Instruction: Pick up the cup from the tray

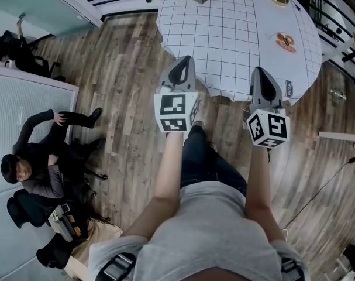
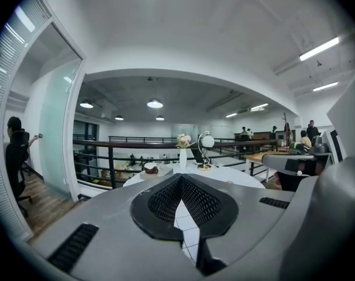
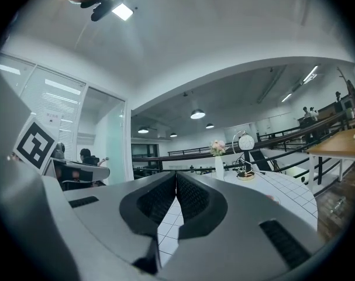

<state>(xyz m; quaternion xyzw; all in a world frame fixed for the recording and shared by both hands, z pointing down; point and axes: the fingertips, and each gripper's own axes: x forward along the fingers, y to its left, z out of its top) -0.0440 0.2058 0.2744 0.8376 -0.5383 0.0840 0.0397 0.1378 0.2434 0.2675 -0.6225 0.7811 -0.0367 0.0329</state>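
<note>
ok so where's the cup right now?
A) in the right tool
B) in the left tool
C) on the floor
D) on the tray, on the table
D: the cup sits on the tray at the far side of the table, and the left tool and right tool are both shut with nothing between their tips.

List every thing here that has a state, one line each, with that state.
left hand-held gripper: jaws shut, nothing between them
right hand-held gripper: jaws shut, nothing between them
cup: standing on the tray, untouched
tray: lying on the table's far side
vase: upright, holding flowers
ceiling lamp: lit
</note>
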